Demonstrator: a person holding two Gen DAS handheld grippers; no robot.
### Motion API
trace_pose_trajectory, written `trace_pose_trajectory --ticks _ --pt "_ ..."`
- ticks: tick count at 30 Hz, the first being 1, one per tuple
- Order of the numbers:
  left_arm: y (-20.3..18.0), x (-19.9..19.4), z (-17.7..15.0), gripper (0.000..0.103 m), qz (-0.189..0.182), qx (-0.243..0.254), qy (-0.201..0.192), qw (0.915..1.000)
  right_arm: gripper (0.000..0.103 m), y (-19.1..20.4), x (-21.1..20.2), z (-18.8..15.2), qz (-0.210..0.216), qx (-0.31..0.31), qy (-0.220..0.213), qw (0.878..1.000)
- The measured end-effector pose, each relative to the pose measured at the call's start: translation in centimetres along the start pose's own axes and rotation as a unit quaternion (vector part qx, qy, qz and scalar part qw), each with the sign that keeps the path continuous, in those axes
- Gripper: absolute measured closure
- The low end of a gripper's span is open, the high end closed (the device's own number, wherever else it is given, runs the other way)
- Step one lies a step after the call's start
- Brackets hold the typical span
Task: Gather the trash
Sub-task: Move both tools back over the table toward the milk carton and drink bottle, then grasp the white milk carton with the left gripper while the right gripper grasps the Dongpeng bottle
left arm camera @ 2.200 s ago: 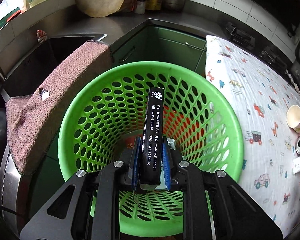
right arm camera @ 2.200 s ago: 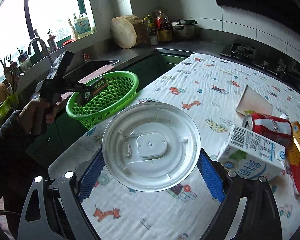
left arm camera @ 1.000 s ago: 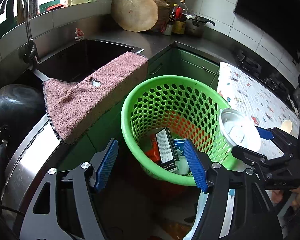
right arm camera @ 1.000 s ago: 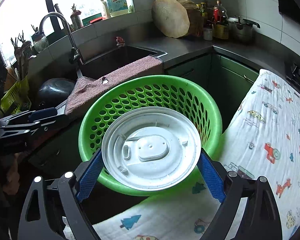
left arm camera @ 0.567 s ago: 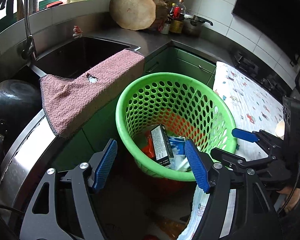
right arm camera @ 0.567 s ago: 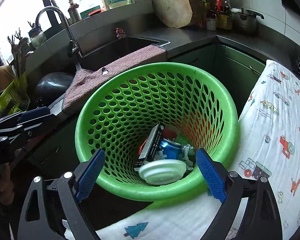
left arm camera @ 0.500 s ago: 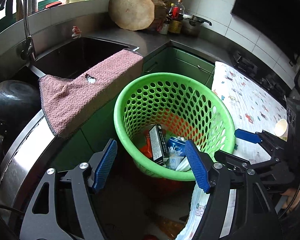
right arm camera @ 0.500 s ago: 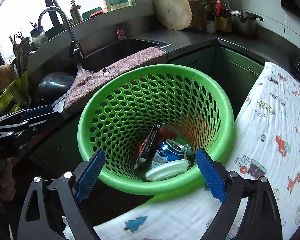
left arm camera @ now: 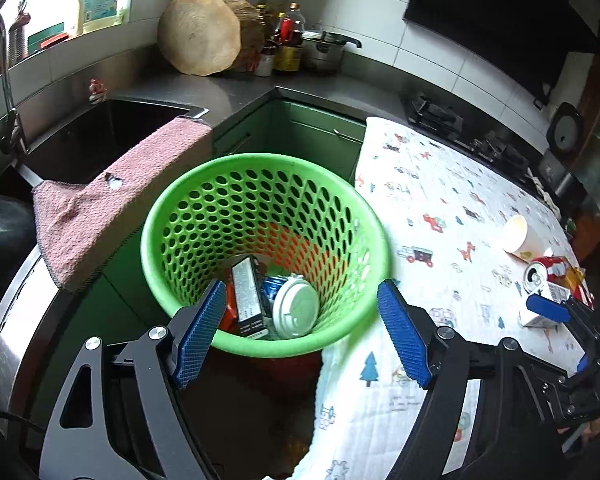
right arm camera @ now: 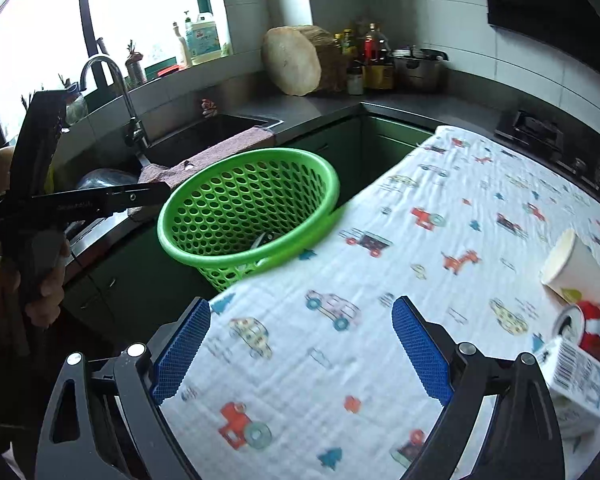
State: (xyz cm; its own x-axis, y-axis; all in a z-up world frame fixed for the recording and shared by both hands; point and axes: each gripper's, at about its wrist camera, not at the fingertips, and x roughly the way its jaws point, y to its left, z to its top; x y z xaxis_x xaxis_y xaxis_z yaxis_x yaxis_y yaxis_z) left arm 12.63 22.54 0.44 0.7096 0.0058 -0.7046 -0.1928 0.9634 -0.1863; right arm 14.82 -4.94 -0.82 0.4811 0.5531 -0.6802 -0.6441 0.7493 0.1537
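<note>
Dropped since the earlier frame, the round white plastic lid (left arm camera: 295,306) lies in the green perforated basket (left arm camera: 172,216). Your wide, empty right gripper (right arm camera: 300,356) swings tableward: approach the white milk carton (right arm camera: 576,384) squarely. Left gripper (left arm camera: 300,336) hovers wide, empty.

milk carton (right arm camera: 576,392) cut off at right edge, basket (right arm camera: 244,200) contents mostly hidden

Home kitchen: steel sink (right arm camera: 204,136) with faucet (right arm camera: 112,80) at 10 o'clock, round chopping block (right arm camera: 292,60), oil bottles (right arm camera: 370,60), pot (right arm camera: 418,66) at 12, gas hob (right arm camera: 540,128) at 2, tiled walls (right arm camera: 540,64).
</note>
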Motion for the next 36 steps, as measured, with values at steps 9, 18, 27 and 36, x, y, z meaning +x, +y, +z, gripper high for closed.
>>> trace_pose_trajectory --ticks 9,18,27,36 --pt "-9.3 1.2 -0.8 0.024 -0.063 0.076 0.013 0.995 0.014 -9.8 -8.2 -5.0 -0.107 0.048 -0.005 0.993" --pt "-19.1 1.5 -2.0 0.022 -0.123 0.175 0.016 0.9768 0.015 -19.1 -13.2 -7.9 -0.181 0.09 0.005 0.979" --pt "-26.2 2.7 -3.2 0.019 -0.164 0.267 0.031 0.9492 0.022 -24.6 -12.2 -8.4 -0.183 0.097 0.044 0.977" --pt "-31.2 4.8 -4.3 0.019 -0.184 0.346 0.056 0.9184 0.025 -26.6 -10.9 -6.9 -0.192 0.072 0.058 0.977"
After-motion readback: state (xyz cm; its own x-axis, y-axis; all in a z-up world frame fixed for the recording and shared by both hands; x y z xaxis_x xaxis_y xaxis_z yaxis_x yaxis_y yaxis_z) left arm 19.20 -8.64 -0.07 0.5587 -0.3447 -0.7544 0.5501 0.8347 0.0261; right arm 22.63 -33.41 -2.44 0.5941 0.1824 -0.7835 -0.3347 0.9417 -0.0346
